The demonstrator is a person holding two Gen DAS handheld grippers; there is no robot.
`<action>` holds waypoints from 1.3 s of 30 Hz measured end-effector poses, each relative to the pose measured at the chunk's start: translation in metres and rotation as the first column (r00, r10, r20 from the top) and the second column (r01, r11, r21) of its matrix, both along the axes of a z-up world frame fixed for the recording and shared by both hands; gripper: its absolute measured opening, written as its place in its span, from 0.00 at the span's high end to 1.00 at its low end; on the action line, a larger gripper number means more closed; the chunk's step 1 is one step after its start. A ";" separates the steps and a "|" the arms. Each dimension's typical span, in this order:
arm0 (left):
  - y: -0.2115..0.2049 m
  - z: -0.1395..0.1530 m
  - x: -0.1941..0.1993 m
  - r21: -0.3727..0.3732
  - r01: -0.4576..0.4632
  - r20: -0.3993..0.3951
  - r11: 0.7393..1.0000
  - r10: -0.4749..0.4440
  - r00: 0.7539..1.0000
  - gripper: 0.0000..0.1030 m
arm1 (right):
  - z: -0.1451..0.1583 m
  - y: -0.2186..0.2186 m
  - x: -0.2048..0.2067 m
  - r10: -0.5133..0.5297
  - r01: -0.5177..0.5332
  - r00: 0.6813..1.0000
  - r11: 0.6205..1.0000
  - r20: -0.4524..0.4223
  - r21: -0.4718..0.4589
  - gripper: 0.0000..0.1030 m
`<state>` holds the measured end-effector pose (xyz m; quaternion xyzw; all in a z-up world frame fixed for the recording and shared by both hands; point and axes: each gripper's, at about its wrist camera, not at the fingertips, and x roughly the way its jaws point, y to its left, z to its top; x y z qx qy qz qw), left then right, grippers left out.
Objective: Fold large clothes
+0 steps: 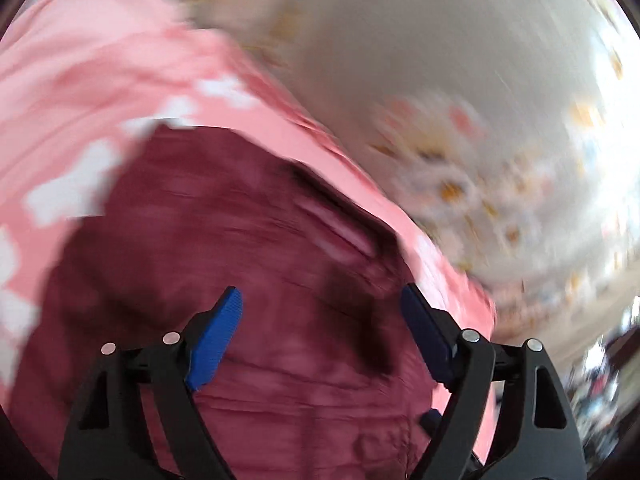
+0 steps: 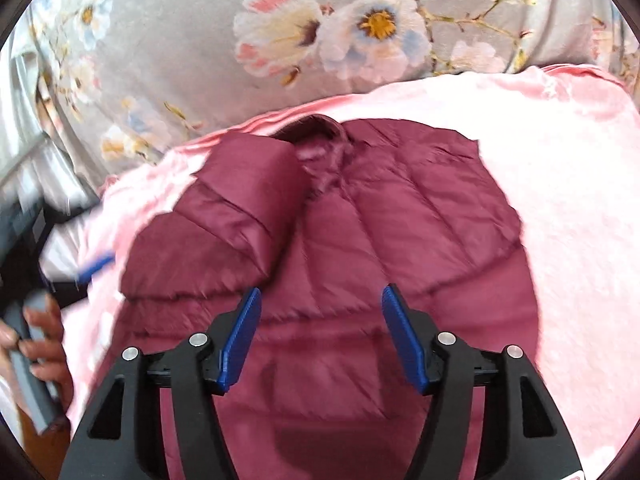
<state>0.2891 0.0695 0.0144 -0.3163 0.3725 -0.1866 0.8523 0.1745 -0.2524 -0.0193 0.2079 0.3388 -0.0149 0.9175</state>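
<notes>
**Maroon jacket spread flat, one sleeve already folded in, both grippers empty above it**

Far left of the right wrist view, the person's hand (image 2: pixel 44 344) grips the handle of the left gripper (image 1: pixel 320 304). In its own blurred view its fingers (image 1: pixel 218 340) stand wide apart with nothing between them, hovering over the maroon jacket (image 2: pixel 360 240); whether they touch the fabric I cannot tell.

Ahead and left of the right gripper's fingers, a sleeve (image 2: pixel 224 224) lies doubled over the jacket's chest, slanting from the shoulder down towards the left finger. It probably sits there as a first fold, narrowing the garment.

The right gripper (image 2: pixel 320 312) hangs over the jacket's lower body, fingers spread wide and holding nothing, apparently poised for the next hold.

The jacket lies on a pink blanket (image 2: pixel 580 200) on the bed, spread flat so its panels can be folded. Its long axis runs straight away from the fingers: collar (image 2: pixel 320 128) at the far end, pointing towards the grey floral bedding (image 2: pixel 180 60), hem under the gripper body. The right-hand side looks unfolded.
</notes>
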 end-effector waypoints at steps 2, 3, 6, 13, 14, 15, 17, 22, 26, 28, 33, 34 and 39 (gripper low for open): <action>0.046 -0.024 0.009 -0.065 -0.097 -0.091 0.993 0.091 0.992 0.24 | 0.003 0.002 0.014 0.011 -0.012 1.000 0.998 0.009 0.058 0.38; 0.059 -0.033 0.010 -0.091 -0.126 -0.122 0.988 0.114 0.986 0.25 | 0.004 0.004 0.022 0.017 -0.019 1.000 0.996 0.013 0.091 0.38; 0.084 -0.057 0.021 -0.173 -0.182 -0.205 0.968 0.145 0.968 0.29 | 0.006 0.015 0.043 0.019 -0.020 1.000 0.997 0.010 0.072 0.34; 0.107 -0.083 0.022 -0.233 -0.262 -0.276 0.937 0.194 0.941 0.32 | -0.003 0.007 0.058 -0.075 0.074 0.996 0.997 -0.038 -0.021 0.34; 0.109 -0.082 0.021 -0.240 -0.266 -0.274 0.934 0.198 0.941 0.32 | -0.004 0.000 0.054 -0.091 0.090 0.995 0.996 -0.038 -0.019 0.34; 0.111 -0.083 0.019 -0.242 -0.272 -0.277 0.931 0.202 0.939 0.32 | -0.005 -0.005 0.050 -0.108 0.107 0.993 0.994 -0.039 -0.022 0.34; 0.110 -0.084 0.023 -0.259 -0.262 -0.278 0.929 0.188 0.942 0.32 | -0.010 -0.016 0.049 -0.130 0.130 0.990 0.991 -0.049 -0.014 0.34; 0.099 -0.092 0.040 -0.247 -0.274 -0.326 0.930 0.186 0.927 0.56 | -0.024 -0.028 0.063 -0.147 0.150 0.984 0.989 -0.097 0.018 0.37; 0.103 -0.085 0.044 -0.178 -0.296 -0.315 0.938 0.231 0.920 0.93 | -0.017 -0.023 0.076 -0.095 0.098 0.992 0.995 -0.085 0.027 0.93; 0.107 -0.071 0.041 -0.154 -0.300 -0.269 0.942 0.252 0.930 0.98 | 0.003 -0.025 0.066 -0.092 0.091 0.996 0.993 0.003 0.070 0.95; 0.104 -0.046 0.028 -0.052 -0.275 -0.190 0.960 0.261 0.947 0.99 | 0.013 -0.023 0.050 -0.067 0.067 0.997 0.998 0.032 -0.008 0.97; 0.098 -0.050 0.028 0.003 -0.269 -0.193 0.963 0.265 0.945 1.00 | -0.002 -0.022 0.054 -0.069 0.069 0.998 0.997 -0.004 -0.036 0.97; 0.089 -0.086 0.027 0.073 -0.263 -0.262 0.962 0.273 0.926 1.00 | -0.047 -0.017 0.062 -0.077 0.064 0.988 0.993 -0.136 -0.096 0.96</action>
